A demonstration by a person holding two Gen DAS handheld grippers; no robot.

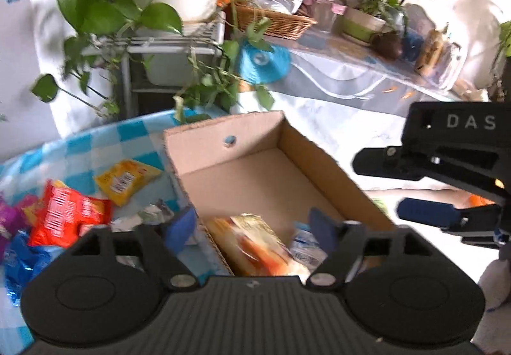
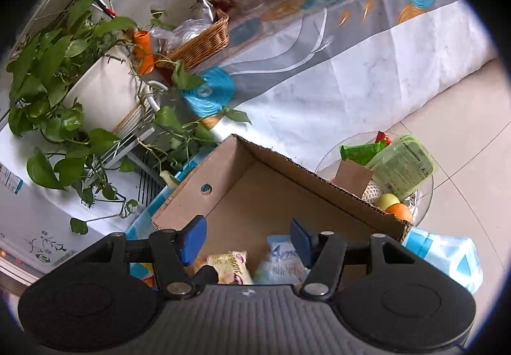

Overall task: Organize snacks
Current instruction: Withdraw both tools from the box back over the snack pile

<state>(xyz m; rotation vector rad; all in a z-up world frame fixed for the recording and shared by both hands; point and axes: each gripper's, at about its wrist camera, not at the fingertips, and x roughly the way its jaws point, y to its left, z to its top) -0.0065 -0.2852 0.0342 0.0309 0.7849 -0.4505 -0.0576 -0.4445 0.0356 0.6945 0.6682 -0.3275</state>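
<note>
Both claws, left claw and right claw, hang apart and empty over the cardboard box, mid-frame. Loose snack packets sit lower left on the checked tabletop: probably light, crinkly, slippery, so pinch a sealed edge.

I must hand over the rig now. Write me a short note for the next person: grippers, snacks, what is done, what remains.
Left gripper: open, nothing between the pads, over the near left corner of the cardboard box.
Right gripper: open, empty, above the box's near end.
Done: an orange-and-yellow packet and a pale blue packet lie in the box.
Left: the yellow packet, red packet, blue packet and purple packet lie on the checked cloth left of the box.
</note>
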